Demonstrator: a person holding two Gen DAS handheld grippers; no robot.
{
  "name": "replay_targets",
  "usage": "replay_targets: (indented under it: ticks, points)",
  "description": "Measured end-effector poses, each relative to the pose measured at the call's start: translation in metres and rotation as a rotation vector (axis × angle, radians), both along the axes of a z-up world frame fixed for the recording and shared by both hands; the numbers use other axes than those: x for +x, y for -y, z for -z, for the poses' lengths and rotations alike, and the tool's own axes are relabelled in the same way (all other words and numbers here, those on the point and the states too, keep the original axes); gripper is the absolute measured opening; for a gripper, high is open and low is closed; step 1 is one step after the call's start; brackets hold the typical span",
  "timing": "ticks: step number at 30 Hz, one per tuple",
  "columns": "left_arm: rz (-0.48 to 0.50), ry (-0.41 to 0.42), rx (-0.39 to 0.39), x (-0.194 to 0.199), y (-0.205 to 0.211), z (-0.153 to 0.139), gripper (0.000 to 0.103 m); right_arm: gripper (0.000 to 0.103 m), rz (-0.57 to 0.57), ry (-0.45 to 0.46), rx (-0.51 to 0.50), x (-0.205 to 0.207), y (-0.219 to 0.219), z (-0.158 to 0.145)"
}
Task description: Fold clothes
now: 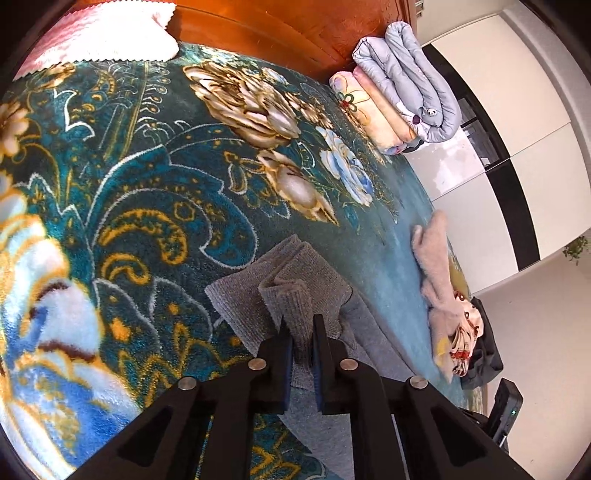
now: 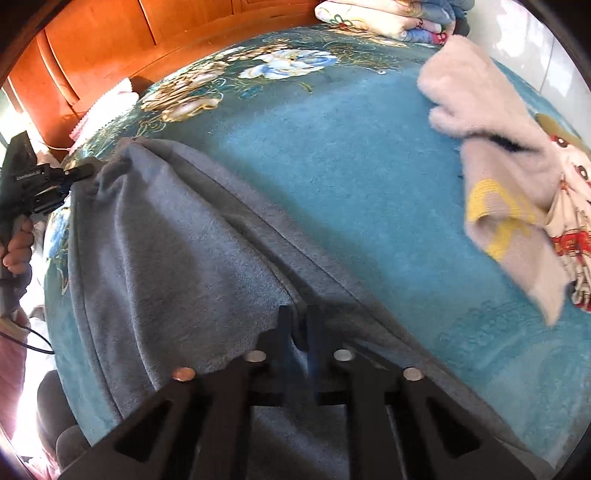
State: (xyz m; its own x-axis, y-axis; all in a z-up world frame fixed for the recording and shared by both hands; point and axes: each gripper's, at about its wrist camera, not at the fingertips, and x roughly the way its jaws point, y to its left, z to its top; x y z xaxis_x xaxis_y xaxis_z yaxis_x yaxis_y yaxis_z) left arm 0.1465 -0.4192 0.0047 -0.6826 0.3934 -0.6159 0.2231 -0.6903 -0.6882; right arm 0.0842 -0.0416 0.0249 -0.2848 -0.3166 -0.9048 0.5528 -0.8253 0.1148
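A grey knit garment [image 1: 295, 280] lies on the teal floral bed blanket [image 1: 147, 177]. My left gripper [image 1: 302, 325] is shut on its ribbed end, which bunches up between the fingers. In the right wrist view the same grey garment [image 2: 166, 258] stretches from lower centre to upper left. My right gripper [image 2: 298, 317] is shut on its near edge, lifting a fold. The left gripper [image 2: 79, 171] shows at the far left in a hand [image 2: 16, 251], pinching the other end.
A pale pink fluffy garment [image 2: 491, 147] and a printed white cloth [image 2: 572, 229] lie to the right on the blanket [image 2: 351, 155]. Folded quilts [image 1: 406, 88] are stacked by the wooden headboard [image 1: 277, 26]. A white pillow [image 1: 122, 33] sits at the top left.
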Motion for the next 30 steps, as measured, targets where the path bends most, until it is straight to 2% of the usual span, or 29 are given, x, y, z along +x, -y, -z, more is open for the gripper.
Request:
replay_targets:
  ticks: [3,5,7,9,11,12,15,18,20,21,22,23,30]
  points:
    - [0.011,-0.080,0.028,0.005,0.001,-0.015,0.008,0.003,0.000,-0.005,-0.032,0.003,-0.001,-0.010]
    - [0.017,-0.125,0.033,0.006,0.003,-0.027,0.008,0.003,0.021,-0.042,-0.069,-0.001,-0.004,-0.025]
    - [0.014,-0.138,0.001,0.003,0.004,-0.034,0.008,0.003,0.051,-0.086,-0.109,-0.007,-0.011,-0.045]
    - [-0.006,-0.075,-0.032,-0.007,0.008,-0.021,0.008,0.003,0.083,-0.110,-0.109,-0.016,-0.013,-0.050]
    - [-0.025,0.010,0.010,-0.017,0.016,0.006,0.008,0.003,0.117,-0.115,-0.096,-0.029,-0.014,-0.048]
    - [-0.032,0.047,0.032,-0.019,0.019,0.018,0.008,0.003,0.126,-0.083,-0.094,-0.034,-0.014,-0.037]
    - [-0.039,0.055,0.052,-0.013,0.023,0.028,0.012,0.003,0.132,-0.024,-0.051,-0.039,-0.008,-0.005]
    - [-0.046,0.044,0.005,-0.006,0.024,0.020,0.023,0.004,0.151,-0.060,-0.065,-0.026,-0.018,-0.012]
    - [-0.053,0.036,-0.004,0.001,0.023,0.016,0.037,0.019,0.163,-0.084,-0.074,-0.018,-0.024,-0.016]
    - [-0.052,0.035,0.011,0.003,0.022,0.018,0.043,0.043,0.169,-0.095,-0.079,-0.014,-0.027,-0.018]
    - [-0.050,0.036,0.031,0.005,0.022,0.021,0.054,0.055,0.176,-0.107,-0.083,-0.010,-0.030,-0.021]
    - [-0.047,0.037,0.051,0.006,0.022,0.023,0.057,0.055,0.182,-0.119,-0.088,-0.005,-0.033,-0.023]
    - [-0.076,0.029,0.178,0.006,0.025,0.031,0.055,0.056,0.241,-0.194,-0.118,0.030,-0.063,-0.039]
